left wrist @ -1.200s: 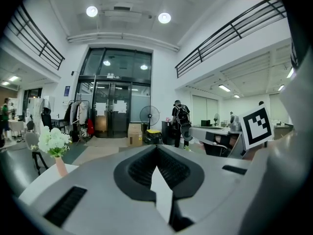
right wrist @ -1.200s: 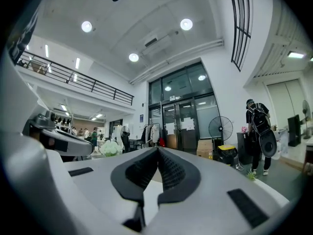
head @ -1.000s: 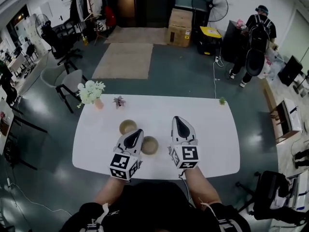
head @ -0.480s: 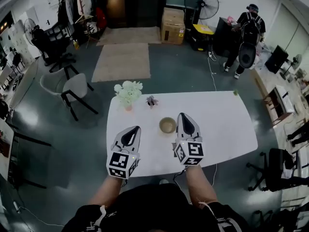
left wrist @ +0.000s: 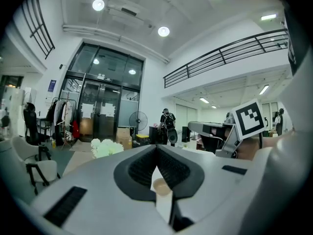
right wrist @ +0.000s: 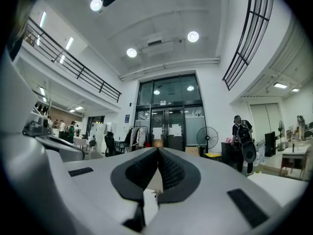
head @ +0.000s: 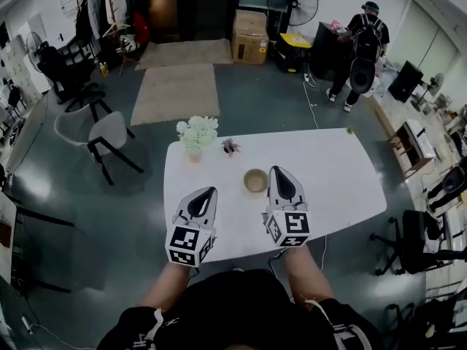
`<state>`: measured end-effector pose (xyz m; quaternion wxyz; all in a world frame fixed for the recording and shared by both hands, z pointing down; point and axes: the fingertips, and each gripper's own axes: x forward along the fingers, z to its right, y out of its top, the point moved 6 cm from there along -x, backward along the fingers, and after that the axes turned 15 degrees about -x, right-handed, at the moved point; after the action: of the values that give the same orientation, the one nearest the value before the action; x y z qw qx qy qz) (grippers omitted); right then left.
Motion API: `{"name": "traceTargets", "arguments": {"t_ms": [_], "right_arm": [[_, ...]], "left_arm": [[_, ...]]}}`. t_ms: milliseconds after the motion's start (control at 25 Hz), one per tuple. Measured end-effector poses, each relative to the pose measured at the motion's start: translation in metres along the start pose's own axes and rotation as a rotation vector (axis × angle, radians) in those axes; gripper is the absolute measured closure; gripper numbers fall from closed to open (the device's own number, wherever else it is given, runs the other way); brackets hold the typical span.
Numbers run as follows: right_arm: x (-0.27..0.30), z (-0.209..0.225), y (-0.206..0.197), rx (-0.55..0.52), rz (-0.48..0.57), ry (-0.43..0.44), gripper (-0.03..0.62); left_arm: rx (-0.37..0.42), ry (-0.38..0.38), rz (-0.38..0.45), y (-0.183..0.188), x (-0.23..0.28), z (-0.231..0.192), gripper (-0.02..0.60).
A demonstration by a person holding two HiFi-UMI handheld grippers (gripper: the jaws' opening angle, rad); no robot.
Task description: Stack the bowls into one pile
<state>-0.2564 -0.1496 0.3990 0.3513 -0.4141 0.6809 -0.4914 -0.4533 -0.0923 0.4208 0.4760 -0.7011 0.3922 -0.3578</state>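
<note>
One tan bowl [head: 255, 181] sits on the white table [head: 336, 188], just left of my right gripper's tip; whether it is a single bowl or a pile I cannot tell. My right gripper [head: 276, 170] hovers over the table, shut and empty. Over the table's left part my left gripper [head: 210, 191] is also shut with nothing in it. In the left gripper view the bowl [left wrist: 162, 186] shows through the slot below the closed jaw tips of the left gripper [left wrist: 156, 147]. The right gripper [right wrist: 158, 150] has its jaws meeting, with only table behind.
A pot of white flowers [head: 197, 134] and a small plant [head: 230, 146] stand at the table's far left edge. A grey chair [head: 108, 131] is left of the table. A person with a backpack [head: 361, 46], a fan [head: 292, 2] and a cardboard box [head: 249, 35] are far behind.
Two bowls lay apart near the grippers a second ago; now only one shows, beside the right gripper. The table has slid right in view. Both grippers stay shut.
</note>
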Motion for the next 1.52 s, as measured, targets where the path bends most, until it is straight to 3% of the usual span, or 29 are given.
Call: {"name": "traceTargets", "arguments": {"t_ms": [120,160,200,240,440,560,760,960,1200,1520], "right_arm": [[0.0,0.002,0.002,0.032,0.083,0.028,0.556],[0.004,0.004,0.002,0.044,0.102,0.039,0.411],[0.01,0.005,0.001,0.044,0.103,0.05,0.31],[0.015,0.005,-0.001,0.033,0.09,0.059,0.291],[0.024,-0.003,-0.025,-0.039,0.009,0.12,0.289],[0.037,-0.019,-0.049,-0.128,-0.065,0.214,0.311],[0.063,-0.058,-0.133,-0.429,-0.287,0.455,0.303],[0.078,-0.063,-0.233,-0.716,-0.54,0.576,0.313],[0.082,-0.069,-0.293,-0.839,-0.723,0.617,0.333],[0.099,-0.075,-0.315,-0.929,-0.76,0.631,0.358]], "left_arm": [[-0.007,0.004,0.007,-0.001,0.006,0.0,0.568],[-0.006,0.005,0.011,0.001,0.01,0.0,0.568],[-0.003,0.007,0.015,0.004,0.013,-0.001,0.568],[-0.001,0.011,0.02,0.005,0.015,-0.002,0.568],[-0.004,0.043,0.022,0.001,0.017,-0.005,0.568],[-0.002,0.064,0.026,0.003,0.02,-0.01,0.568],[0.002,0.102,0.024,-0.001,0.014,-0.025,0.568],[-0.015,0.156,0.022,-0.009,0.001,-0.041,0.568],[-0.041,0.227,0.025,-0.016,-0.021,-0.063,0.568],[-0.047,0.263,0.023,-0.021,-0.031,-0.073,0.568]]}}
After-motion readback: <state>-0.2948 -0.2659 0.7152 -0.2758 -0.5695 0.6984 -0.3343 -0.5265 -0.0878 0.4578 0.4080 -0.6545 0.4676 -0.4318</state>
